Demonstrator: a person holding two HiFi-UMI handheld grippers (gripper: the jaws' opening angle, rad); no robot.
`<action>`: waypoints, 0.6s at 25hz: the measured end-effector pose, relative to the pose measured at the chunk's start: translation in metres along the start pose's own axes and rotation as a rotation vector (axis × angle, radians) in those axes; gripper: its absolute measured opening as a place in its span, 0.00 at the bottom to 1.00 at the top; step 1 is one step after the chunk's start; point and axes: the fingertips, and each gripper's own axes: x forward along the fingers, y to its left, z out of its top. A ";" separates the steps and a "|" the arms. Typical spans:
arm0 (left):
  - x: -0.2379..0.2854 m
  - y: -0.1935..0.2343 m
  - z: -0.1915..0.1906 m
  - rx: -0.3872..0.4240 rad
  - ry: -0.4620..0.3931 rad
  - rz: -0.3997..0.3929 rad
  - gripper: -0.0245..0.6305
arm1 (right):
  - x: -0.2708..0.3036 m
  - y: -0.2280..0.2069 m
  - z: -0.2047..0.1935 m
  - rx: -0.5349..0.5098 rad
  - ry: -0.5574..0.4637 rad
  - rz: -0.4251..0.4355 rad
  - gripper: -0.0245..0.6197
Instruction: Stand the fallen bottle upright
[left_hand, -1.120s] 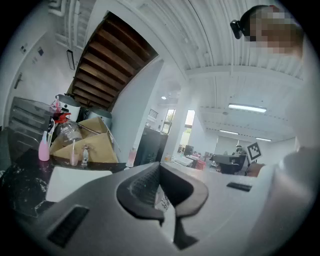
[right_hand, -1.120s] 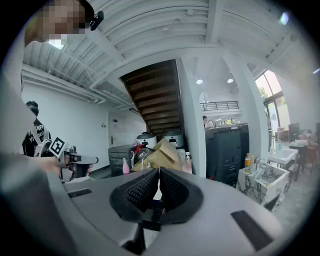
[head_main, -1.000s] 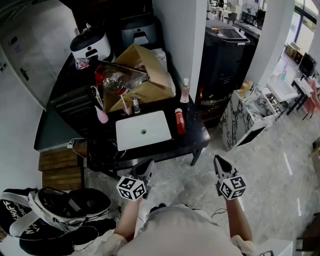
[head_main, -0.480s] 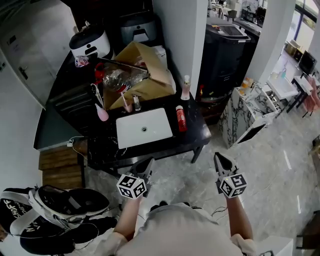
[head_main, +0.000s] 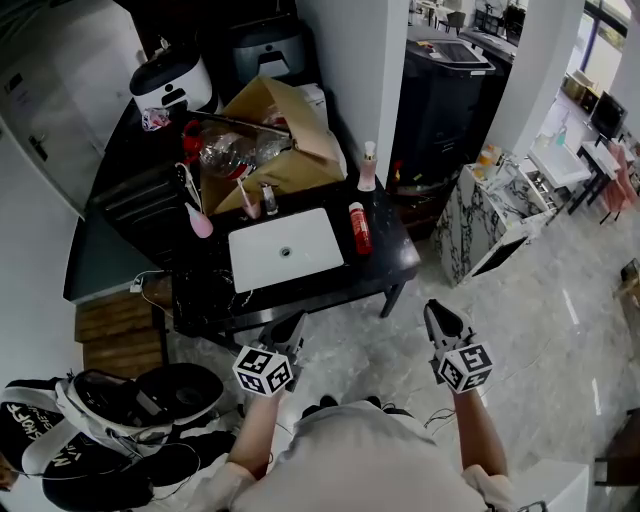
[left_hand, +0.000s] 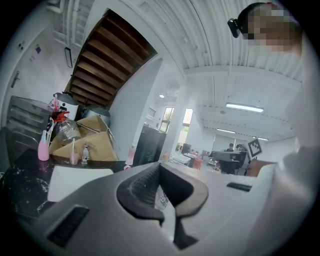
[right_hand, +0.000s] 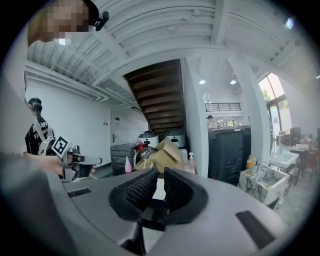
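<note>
Red bottle (head_main: 358, 228) lies on its side on the black table (head_main: 398, 268), just beside the white basin (head_main: 285, 252) and not far from the table's right edge. Both claws hang well short of it, over the floor. Left claw (left_hand: 161, 190) is clenched w/ nothing in it; right claw (right_hand: 161, 187) is likewise clenched and empty.

Risks, as I judge them:
- Bottle is round, so a clumsy nudge w/ closed jaws could roll it toward the edge and off.
- Jaws must be spread before contact, else they just push it.
- A grip near one end could let it swing or slip while tipping up.
- Pink bottle (head_main: 368, 166) stands near, behind it, and a wide sweep may knock it over.
</note>
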 end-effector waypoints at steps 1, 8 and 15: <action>-0.001 -0.001 -0.002 -0.002 0.002 0.000 0.05 | -0.001 0.002 -0.002 -0.002 0.002 0.005 0.11; -0.014 0.010 -0.006 -0.008 0.009 -0.006 0.05 | 0.003 0.018 -0.002 0.025 0.000 -0.002 0.25; -0.021 0.018 -0.008 -0.008 0.011 -0.016 0.05 | 0.006 0.027 -0.003 0.036 -0.002 -0.019 0.41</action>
